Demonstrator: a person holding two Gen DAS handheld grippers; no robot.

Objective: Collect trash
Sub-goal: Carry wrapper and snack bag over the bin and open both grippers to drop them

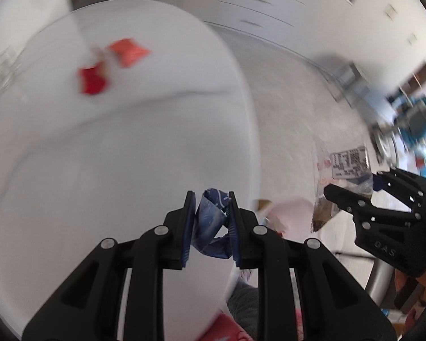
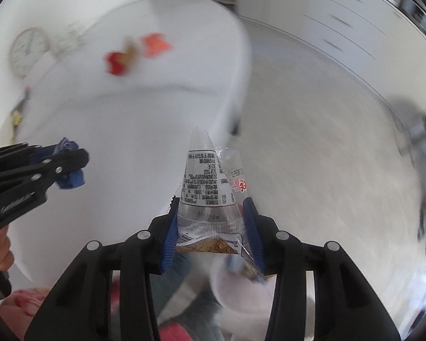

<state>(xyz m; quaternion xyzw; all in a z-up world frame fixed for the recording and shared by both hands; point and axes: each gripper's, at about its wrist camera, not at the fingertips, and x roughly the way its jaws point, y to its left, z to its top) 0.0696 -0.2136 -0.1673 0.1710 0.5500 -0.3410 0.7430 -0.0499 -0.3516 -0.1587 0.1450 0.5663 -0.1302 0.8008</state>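
Observation:
My left gripper (image 1: 211, 213) is shut on a crumpled blue wrapper (image 1: 210, 221) at the near right edge of the round white table (image 1: 113, 156). My right gripper (image 2: 211, 221) is shut on a clear plastic wrapper (image 2: 204, 182) with printed text, held beyond the table's edge over the floor. The right gripper also shows in the left wrist view (image 1: 355, 196), with the clear wrapper (image 1: 346, 164). The left gripper shows in the right wrist view (image 2: 68, 164). Red wrappers (image 1: 93, 79) and an orange one (image 1: 129, 51) lie far back on the table, blurred.
A pale round bin or bowl (image 2: 241, 287) sits low below the right gripper, also in the left wrist view (image 1: 289, 216). Grey floor (image 2: 312, 142) lies right of the table. White drawers (image 1: 258, 2) stand at the back. A wall clock (image 2: 28, 51) hangs left.

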